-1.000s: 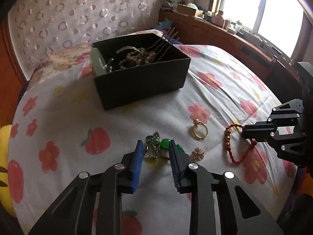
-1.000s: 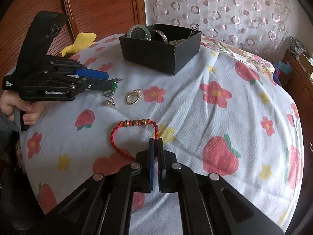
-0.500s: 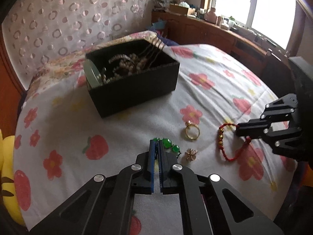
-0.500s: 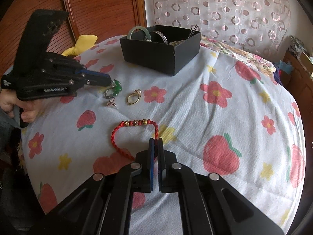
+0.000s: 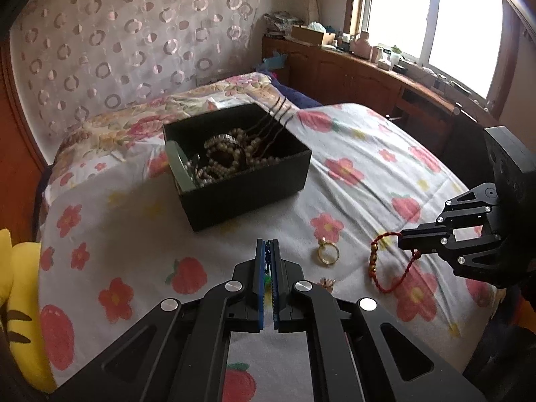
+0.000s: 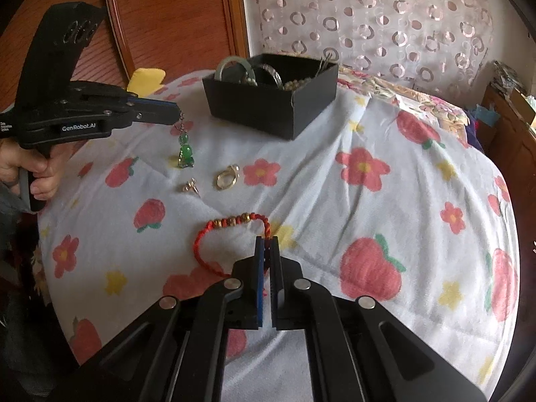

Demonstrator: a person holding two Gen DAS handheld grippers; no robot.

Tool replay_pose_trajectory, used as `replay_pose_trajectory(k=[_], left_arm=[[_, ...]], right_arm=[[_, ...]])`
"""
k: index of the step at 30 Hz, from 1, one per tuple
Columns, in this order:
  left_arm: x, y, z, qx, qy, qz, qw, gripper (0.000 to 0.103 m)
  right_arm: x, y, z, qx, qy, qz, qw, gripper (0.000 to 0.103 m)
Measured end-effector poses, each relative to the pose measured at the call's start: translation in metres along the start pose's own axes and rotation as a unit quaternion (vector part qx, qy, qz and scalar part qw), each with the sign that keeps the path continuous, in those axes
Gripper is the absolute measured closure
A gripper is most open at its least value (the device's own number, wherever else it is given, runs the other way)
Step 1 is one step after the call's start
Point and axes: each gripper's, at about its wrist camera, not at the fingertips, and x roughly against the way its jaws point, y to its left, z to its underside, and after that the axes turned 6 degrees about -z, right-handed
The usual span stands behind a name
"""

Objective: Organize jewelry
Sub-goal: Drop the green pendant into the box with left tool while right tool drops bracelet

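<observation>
My left gripper [image 5: 267, 248] is shut on the chain of a green pendant [image 6: 185, 154]. In the right wrist view the pendant dangles from that gripper [image 6: 179, 114], just above the flowered bedcover [image 6: 335, 207]. My right gripper [image 6: 267, 241] is shut on a red cord bracelet [image 6: 234, 221] with gold beads that still lies on the cover; the left wrist view shows this gripper [image 5: 405, 238] on the bracelet [image 5: 375, 258]. A gold ring [image 5: 327, 254] and a small flower earring [image 5: 326, 282] lie between the grippers. Behind them a black box [image 5: 248, 194] holds beads, bangles and hairpins.
A yellow plush toy [image 5: 16, 284] lies at the bed's left edge. Behind the bed stands a wooden headboard [image 6: 167, 16]. A wooden cabinet [image 5: 351, 73] with clutter runs under the window. A person's hand [image 6: 37, 167] grips the left gripper's handle.
My left gripper's jaws closed on the green pendant and lifted it off the bedcover. My right gripper stayed shut on the red bracelet and did not move.
</observation>
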Motion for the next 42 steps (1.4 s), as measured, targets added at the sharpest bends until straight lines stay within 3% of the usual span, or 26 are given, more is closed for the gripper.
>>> replay_pose_trajectory(k=[25,42], left_arm=[[0.020,0.007,-0.090,-0.007,-0.084,-0.011,0.9964,0.101],[-0.035,0.045,-0.122,0.020,-0.063,-0.036,0.9971,0.101]], right_arm=[[0.061,0.004,-0.094,0.057,-0.107,0.026,0.992,0.100],[0.051,-0.008,-0.140,0.074,-0.115,0.042,0.990,0.100]])
